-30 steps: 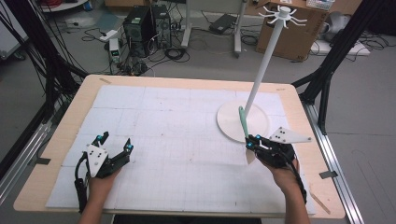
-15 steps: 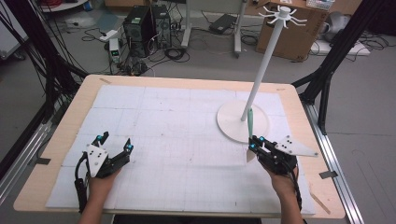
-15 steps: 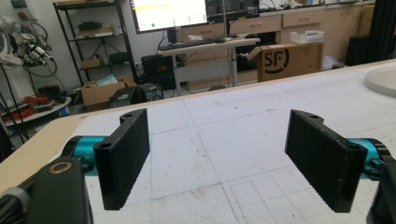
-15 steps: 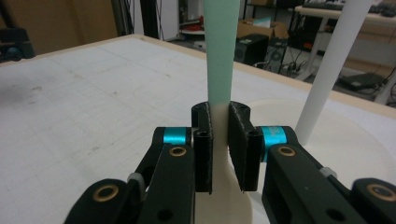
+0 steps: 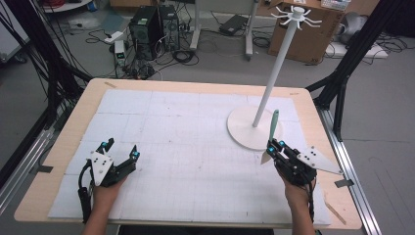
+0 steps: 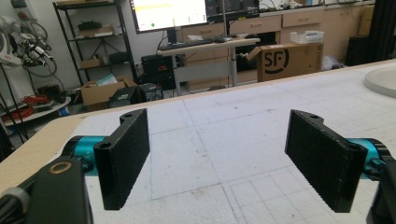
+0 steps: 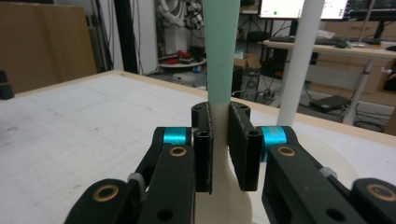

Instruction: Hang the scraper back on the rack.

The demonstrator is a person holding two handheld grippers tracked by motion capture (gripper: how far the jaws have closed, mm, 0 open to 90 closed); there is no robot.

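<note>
My right gripper (image 5: 274, 147) is shut on a utensil (image 5: 273, 122) with a mint-green handle and a cream lower part, held upright beside the white stand's round base (image 5: 242, 133). In the right gripper view the pads of that gripper (image 7: 220, 135) press the utensil (image 7: 219, 56) where green meets cream, and the stand's pole (image 7: 299, 56) rises just behind it. The pole (image 5: 275, 73) carries a ring of hooks (image 5: 296, 12) at its top. My left gripper (image 5: 120, 148) rests open near the table's front left, with nothing between its pads (image 6: 229, 158).
A white gridded mat (image 5: 195, 147) covers the wooden table (image 5: 63, 147). Black frame struts (image 5: 342, 73) stand off the right edge and cables and computer gear (image 5: 147, 29) lie on the floor beyond. The stand's base (image 6: 383, 79) shows at far right in the left gripper view.
My right gripper has shifted slightly to the right with the utensil, whose handle now stands closer to the pole. The left gripper has stayed where it was.
</note>
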